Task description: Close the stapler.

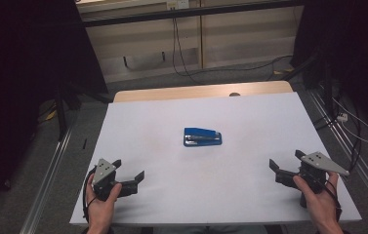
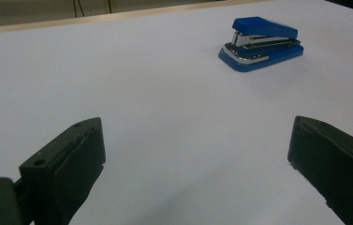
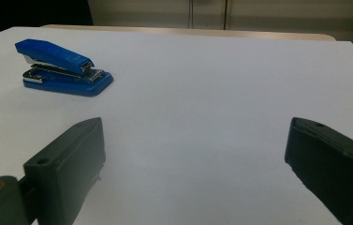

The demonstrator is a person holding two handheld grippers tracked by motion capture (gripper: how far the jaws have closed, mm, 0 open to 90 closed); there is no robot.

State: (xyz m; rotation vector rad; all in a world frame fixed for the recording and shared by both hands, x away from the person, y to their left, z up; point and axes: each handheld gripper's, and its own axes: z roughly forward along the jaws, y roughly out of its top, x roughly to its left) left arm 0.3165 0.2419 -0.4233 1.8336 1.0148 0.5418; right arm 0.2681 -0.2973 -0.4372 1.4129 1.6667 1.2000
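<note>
A blue stapler (image 1: 202, 137) with a metal middle lies flat near the centre of the white table (image 1: 259, 117). My left gripper (image 1: 129, 169) rests near the front left corner, held by a hand, jaws wide apart with nothing between them. My right gripper (image 1: 286, 160) sits near the front right, also open and empty. In the left gripper view the stapler (image 2: 261, 43) lies far ahead to the right of the open left gripper (image 2: 197, 129). In the right gripper view the stapler (image 3: 62, 68) lies ahead to the left of the open right gripper (image 3: 195, 126).
A wooden strip (image 1: 201, 91) runs along the table's far edge. Metal rails (image 1: 50, 170) flank the table on the floor, with cables (image 1: 357, 126) trailing at the right. Dark stands and curtains border both sides.
</note>
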